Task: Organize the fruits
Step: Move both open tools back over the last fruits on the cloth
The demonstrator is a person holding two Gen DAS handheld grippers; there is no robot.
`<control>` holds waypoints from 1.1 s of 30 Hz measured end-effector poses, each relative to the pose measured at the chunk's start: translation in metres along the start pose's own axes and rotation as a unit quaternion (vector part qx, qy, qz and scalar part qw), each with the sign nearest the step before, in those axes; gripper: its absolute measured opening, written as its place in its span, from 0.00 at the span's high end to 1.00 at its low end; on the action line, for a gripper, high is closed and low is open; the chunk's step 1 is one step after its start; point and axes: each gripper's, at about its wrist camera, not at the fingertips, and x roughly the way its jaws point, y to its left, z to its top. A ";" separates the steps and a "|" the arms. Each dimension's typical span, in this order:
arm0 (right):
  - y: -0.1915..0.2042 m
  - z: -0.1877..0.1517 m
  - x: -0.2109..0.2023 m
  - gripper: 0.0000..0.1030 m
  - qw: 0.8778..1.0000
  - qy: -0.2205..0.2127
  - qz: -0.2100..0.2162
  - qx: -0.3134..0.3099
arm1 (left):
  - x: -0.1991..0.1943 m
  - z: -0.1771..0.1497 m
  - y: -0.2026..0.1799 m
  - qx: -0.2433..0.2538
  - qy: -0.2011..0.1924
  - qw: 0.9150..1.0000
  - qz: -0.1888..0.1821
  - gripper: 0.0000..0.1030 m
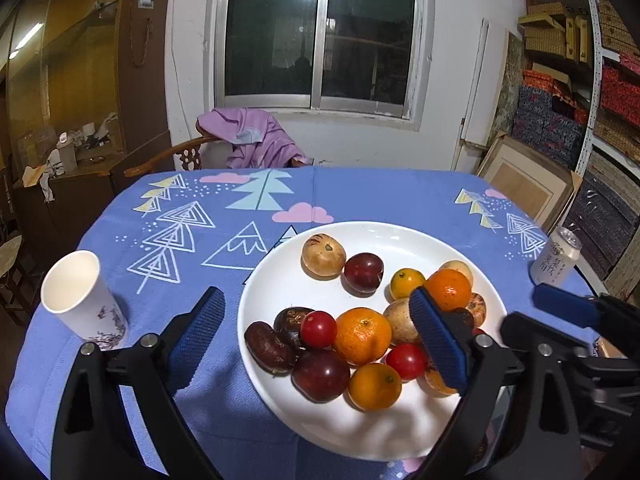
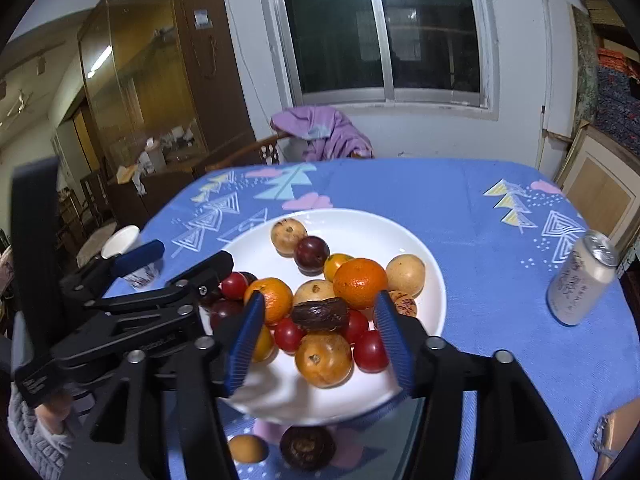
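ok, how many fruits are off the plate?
2: a small orange fruit and a dark brown fruit, on the tablecloth by the plate's near rim. Others may be hidden.

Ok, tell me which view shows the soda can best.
The right wrist view. There the can stands whole and unobstructed on the tablecloth, to the right of the plate, its printed side and top clear. The left wrist view catches it smaller, near the right edge, behind the right gripper.
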 end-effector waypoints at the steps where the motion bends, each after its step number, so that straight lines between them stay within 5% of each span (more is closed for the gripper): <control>1: 0.001 -0.002 -0.011 0.38 1.000 -0.007 0.001 0.001 | -0.004 -0.001 0.000 0.003 -0.001 1.000 0.004 0.10; 5: -0.003 -0.021 -0.046 0.21 0.999 -0.032 0.003 0.007 | -0.036 -0.023 0.002 0.012 -0.007 1.000 -0.002 0.04; 12: -0.037 -0.071 -0.078 0.13 0.995 -0.033 0.029 0.085 | -0.080 -0.108 0.000 0.024 0.029 0.998 -0.041 0.04; 16: -0.050 -0.093 -0.090 0.07 0.994 -0.031 0.014 0.102 | -0.094 -0.133 -0.027 0.065 0.027 0.997 -0.009 0.04; 21: -0.057 -0.095 -0.106 0.06 0.992 -0.064 0.003 0.110 | -0.082 -0.141 -0.051 0.108 0.064 0.992 0.010 0.04; 33: -0.069 -0.095 -0.099 0.05 0.987 -0.032 0.027 0.155 | -0.040 -0.124 -0.058 0.066 0.112 0.991 -0.006 0.04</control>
